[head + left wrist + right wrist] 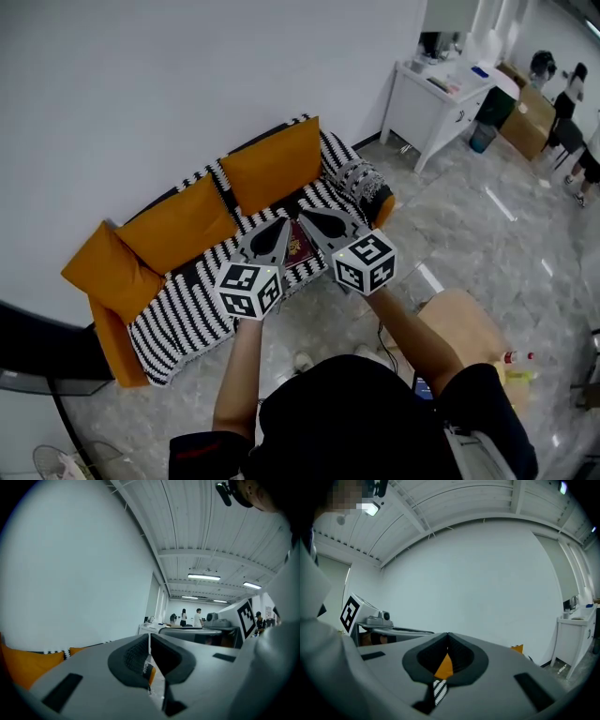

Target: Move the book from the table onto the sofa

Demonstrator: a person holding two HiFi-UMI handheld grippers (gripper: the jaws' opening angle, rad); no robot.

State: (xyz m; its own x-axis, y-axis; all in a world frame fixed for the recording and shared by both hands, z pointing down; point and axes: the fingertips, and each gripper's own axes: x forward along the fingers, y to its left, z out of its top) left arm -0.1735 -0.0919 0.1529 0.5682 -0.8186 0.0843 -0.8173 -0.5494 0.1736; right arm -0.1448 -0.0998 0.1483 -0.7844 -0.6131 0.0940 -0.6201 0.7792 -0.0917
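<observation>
A dark red book (pixel 298 249) lies flat on the striped seat of the sofa (pixel 187 300), partly hidden between my two grippers. The sofa has orange cushions (pixel 272 164) along its back. Above the seat's front, my left gripper (pixel 279 228) is shut with nothing in it. Just right of it, my right gripper (pixel 309 217) is also shut and empty. In the left gripper view the jaws (pixel 149 638) meet, with a bit of sofa showing below them. In the right gripper view the closed jaws (pixel 448 636) frame an orange cushion and striped cover.
A white desk (pixel 441 94) stands against the wall at the back right, with people (pixel 567 94) beyond it. A light wooden table (pixel 464 323) with a bottle (pixel 516 357) beside it is at my right. A dark object (pixel 37 352) sits at the left edge.
</observation>
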